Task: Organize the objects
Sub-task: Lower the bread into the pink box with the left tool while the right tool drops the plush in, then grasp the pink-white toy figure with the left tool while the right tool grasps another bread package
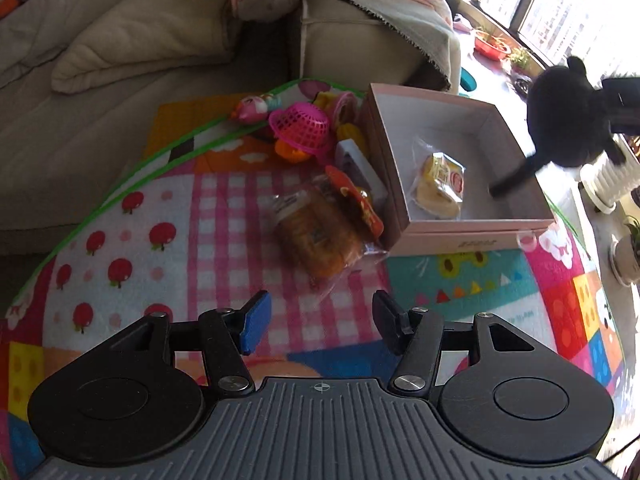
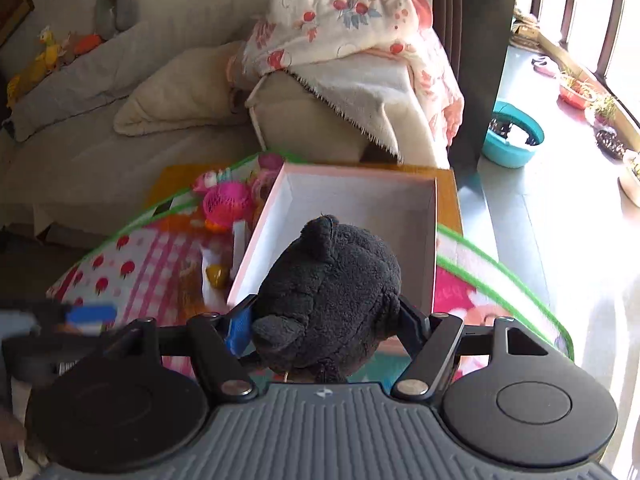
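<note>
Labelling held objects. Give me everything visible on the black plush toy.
The black fuzzy plush toy is rounded, with small stubby ears and a thin dangling limb or tail visible in the left wrist view. The right claw is clamped on its sides, holding it in the air above the open pink cardboard box.

Ahead of the tongs we see a beige sofa [image 2: 120, 152]; a cream cushion [image 2: 176, 92] lies on its seat; a floral quilt [image 2: 344, 20] is draped over its armrest, straight ahead; a teal basin [image 2: 514, 140] sits on the floor to the right, ahead of the tongs, near a bright window [image 2: 592, 12]; far left, along the sofa back, we see a yellow plush toy [image 2: 46, 54]; potted plants [image 1: 628, 252] stand at right.
</note>
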Tool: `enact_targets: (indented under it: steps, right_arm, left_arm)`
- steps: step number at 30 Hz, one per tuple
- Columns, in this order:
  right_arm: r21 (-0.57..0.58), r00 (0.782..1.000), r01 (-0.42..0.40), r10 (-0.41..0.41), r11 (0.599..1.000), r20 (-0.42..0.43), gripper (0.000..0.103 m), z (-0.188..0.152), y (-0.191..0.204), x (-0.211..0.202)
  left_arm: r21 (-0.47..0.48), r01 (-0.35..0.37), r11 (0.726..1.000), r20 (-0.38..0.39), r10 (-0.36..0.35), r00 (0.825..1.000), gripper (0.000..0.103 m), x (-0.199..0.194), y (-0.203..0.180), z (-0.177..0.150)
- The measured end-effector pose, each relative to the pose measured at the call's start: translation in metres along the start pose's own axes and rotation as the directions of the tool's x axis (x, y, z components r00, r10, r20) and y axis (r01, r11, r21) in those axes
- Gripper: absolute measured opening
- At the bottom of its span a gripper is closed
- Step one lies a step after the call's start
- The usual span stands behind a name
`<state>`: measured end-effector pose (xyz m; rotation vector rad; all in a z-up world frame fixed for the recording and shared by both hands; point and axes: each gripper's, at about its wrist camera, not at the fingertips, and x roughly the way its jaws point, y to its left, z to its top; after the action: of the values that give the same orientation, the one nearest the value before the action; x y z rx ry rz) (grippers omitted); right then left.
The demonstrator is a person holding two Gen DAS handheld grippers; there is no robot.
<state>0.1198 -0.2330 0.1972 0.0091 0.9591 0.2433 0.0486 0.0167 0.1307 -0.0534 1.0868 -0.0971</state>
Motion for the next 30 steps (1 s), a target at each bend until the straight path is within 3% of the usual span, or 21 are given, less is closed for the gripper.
enact_targets:
  steps: [4,7,10,13,16,19,21,23,26,30]
  right_arm:
    - [0.101,0.995,0.051,-0.06,0.994,0.083,0.083,0.054,0.003,0.016]
    - [0.136,0.991,0.077,-0.09,0.988,0.097,0.084,0.067,0.014,0.02]
    - [0.101,0.99,0.098,-0.107,0.99,0.091,0.086,0.045,0.033,0.02]
    - [0.056,0.99,0.136,-0.138,0.989,0.034,0.086,0.0,0.052,0.026]
    - [0.047,0.989,0.137,-0.134,0.989,-0.066,0.086,-0.051,0.063,0.033]
    - [0.019,0.977,0.156,-0.152,0.988,-0.15,0.086,-0.091,0.073,0.039]
    - [0.013,0.967,0.164,-0.158,0.986,-0.202,0.085,-0.112,0.077,0.045]
    - [0.028,0.96,0.165,-0.154,0.986,-0.235,0.086,-0.122,0.078,0.05]
    - [0.054,0.956,0.166,-0.147,0.985,-0.252,0.086,-0.13,0.079,0.057]
    - [0.027,0.968,0.16,-0.152,0.987,-0.199,0.086,-0.123,0.089,0.059]
  left_arm:
    - [-0.002,0.038,0.999,-0.021,-0.038,0.999,0.061,0.007,0.022,-0.006]
    - [-0.063,0.09,0.994,-0.009,-0.09,0.996,0.061,0.02,0.039,0.004]
    - [-0.133,0.137,0.982,0.032,-0.134,0.99,0.061,0.04,0.057,0.031]
    - [-0.131,0.134,0.982,0.11,-0.12,0.987,0.061,0.058,0.072,0.074]
    - [-0.038,0.073,0.997,0.19,-0.065,0.98,0.061,0.082,0.079,0.122]
    - [0.156,-0.019,0.988,0.227,-0.017,0.974,0.061,0.114,0.074,0.158]
    - [0.267,-0.066,0.961,0.229,0.003,0.974,0.061,0.135,0.068,0.17]
    - [0.32,-0.057,0.946,0.203,-0.01,0.979,0.061,0.156,0.067,0.179]
    - [0.314,-0.011,0.949,0.15,-0.038,0.988,0.061,0.182,0.07,0.186]
    - [0.274,-0.009,0.962,0.119,-0.025,0.993,0.059,0.202,0.071,0.188]
